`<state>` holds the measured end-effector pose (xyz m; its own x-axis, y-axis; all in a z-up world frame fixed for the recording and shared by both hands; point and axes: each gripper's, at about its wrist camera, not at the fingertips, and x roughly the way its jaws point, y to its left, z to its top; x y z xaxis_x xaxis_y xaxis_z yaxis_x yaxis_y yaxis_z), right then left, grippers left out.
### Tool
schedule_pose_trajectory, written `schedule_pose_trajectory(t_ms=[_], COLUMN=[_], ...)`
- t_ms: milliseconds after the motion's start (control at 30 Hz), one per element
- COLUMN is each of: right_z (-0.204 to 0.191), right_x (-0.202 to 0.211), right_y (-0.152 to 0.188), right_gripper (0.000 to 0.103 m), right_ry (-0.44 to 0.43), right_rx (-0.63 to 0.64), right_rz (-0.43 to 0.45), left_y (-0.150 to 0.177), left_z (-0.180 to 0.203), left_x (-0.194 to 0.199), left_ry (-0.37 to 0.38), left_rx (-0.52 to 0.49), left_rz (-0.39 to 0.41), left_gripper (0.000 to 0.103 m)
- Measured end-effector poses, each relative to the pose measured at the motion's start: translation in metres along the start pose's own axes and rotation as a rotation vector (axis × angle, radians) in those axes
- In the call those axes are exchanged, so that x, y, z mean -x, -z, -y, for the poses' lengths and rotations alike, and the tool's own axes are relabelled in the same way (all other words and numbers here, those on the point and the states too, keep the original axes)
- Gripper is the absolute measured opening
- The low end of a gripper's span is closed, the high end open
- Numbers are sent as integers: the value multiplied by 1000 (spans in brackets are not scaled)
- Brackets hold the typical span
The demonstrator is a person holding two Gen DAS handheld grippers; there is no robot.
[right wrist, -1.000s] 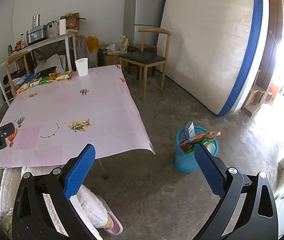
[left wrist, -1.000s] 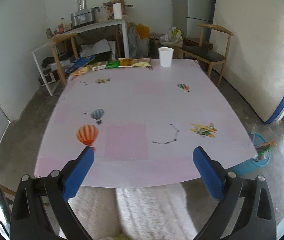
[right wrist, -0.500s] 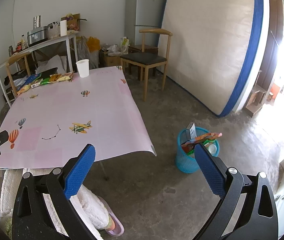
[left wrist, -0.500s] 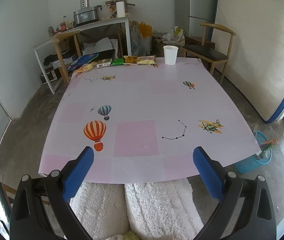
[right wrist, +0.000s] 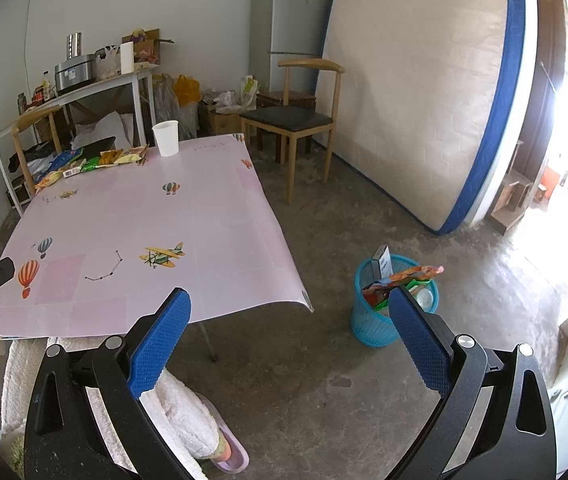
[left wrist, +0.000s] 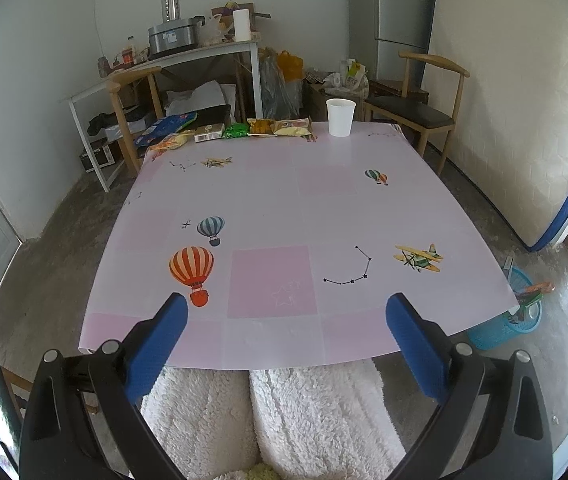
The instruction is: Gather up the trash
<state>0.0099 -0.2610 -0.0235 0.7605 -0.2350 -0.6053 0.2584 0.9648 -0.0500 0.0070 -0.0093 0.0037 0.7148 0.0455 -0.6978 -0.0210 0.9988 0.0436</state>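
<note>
**Left wrist view: both tongs spread and empty, wrappers at the far end of the table**

Left wrist view first: the square table with the pink balloon-and-aeroplane print cover (left wrist: 295,208) fills most of what I see, its near edge just over my knees in white fleece trousers (left wrist: 268,416). Leaning on the wall to my right is a big quilted mattress with a blue border (right wrist: 423,92), and a wooden chair with a black seat (right wrist: 295,120) stands near the table's far right corner.

On the floor, well apart from the table on its right side, sits the blue plastic mesh waste basket (right wrist: 371,320), already holding wrappers and a small carton.

The trash to collect lies in a row along the table's far edge: a line of crumpled snack wrappers, blue, orange, green and yellow (left wrist: 236,130), with a white paper cup (left wrist: 339,117) standing upright just to their right.

My left tongs (left wrist: 287,317) hover over the near edge of the table, blue pads wide apart, nothing between them. My right tongs (right wrist: 289,314) are likewise spread wide and empty, held above the floor between the table and the basket.
</note>
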Motion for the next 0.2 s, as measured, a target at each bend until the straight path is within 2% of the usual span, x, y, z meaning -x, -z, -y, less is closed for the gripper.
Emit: schedule_pose_trajectory(t_ms=[200], right_z=[-2], right_x=[2], right_y=[-1], right_gripper=[95], right_ry=[3], right_rx=[-6], right_rz=[1], left_y=[0], left_z=[-1], left_x=[1], left_ry=[2], left_rx=[2], left_rz=[0], left_gripper=[97])
